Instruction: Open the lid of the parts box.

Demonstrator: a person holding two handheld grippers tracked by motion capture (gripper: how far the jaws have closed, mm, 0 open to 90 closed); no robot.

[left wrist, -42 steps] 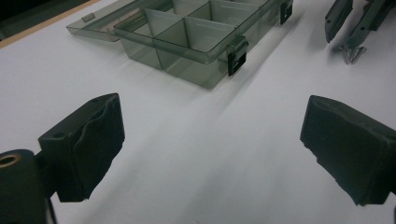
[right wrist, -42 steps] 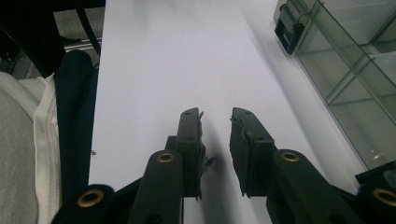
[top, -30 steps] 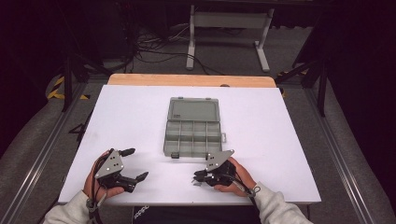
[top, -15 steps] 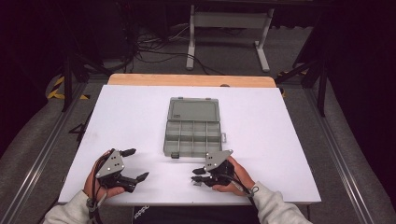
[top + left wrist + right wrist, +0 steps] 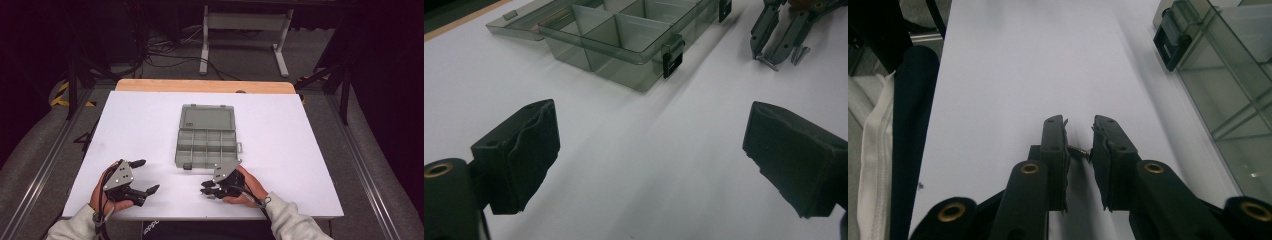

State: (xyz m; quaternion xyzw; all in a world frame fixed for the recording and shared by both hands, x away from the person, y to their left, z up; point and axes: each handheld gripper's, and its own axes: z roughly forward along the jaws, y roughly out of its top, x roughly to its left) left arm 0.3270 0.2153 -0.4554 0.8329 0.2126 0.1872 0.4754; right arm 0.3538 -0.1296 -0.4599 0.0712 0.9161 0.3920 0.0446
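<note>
We log one small threaded metal screw (image 5: 1079, 150), clamped crosswise in our right tool (image 5: 1079, 137) just above the white bench (image 5: 150, 125); left tool (image 5: 649, 145) apart; smoky clear-plastic compartment box (image 5: 206, 142) open, cells bare.

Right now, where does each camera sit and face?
High view: above the person's side, facing forward and down at the table; left hand and right hand show.
Left gripper view: on the left gripper, facing the box past its open jaws.
Right gripper view: on the right gripper; its jaws, just closing, hold a screw.
Shared: the box.
</note>
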